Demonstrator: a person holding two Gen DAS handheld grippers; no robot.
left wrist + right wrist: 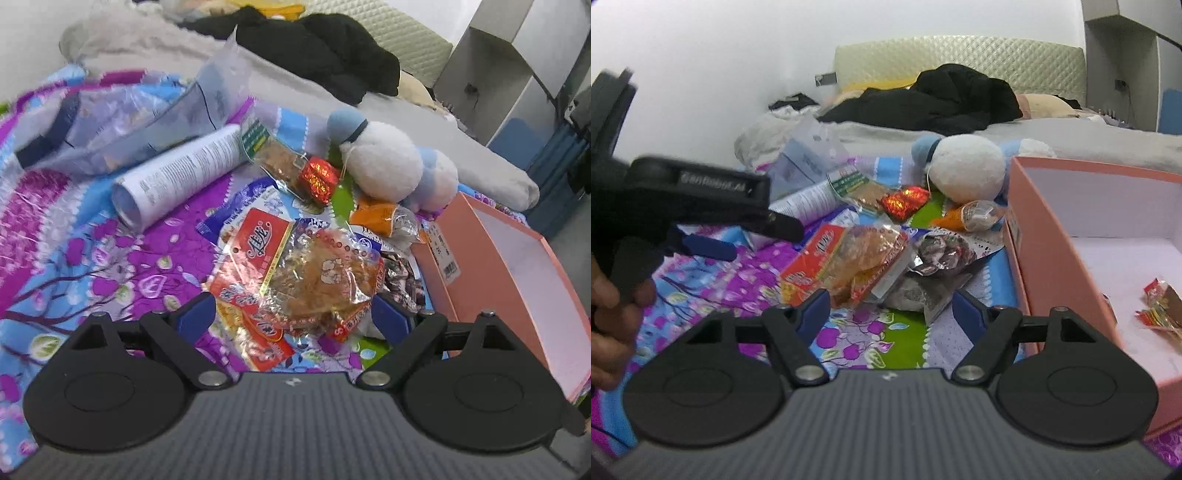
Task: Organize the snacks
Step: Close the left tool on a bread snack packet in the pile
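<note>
Most of the snack pile [295, 258] lies loose on the floral bedspread [92, 266] at the centre of both views, left of the pink box [1052, 236]. Only a couple of small wrappers [1158, 306] sit inside the box at lower right, so I judge the sorting barely begun. My left gripper [295, 319] straddles the red-and-clear packet [314, 280], jaws wide, not pinching. My right gripper [890, 314] hangs released over the bedspread, holding nothing.
</note>
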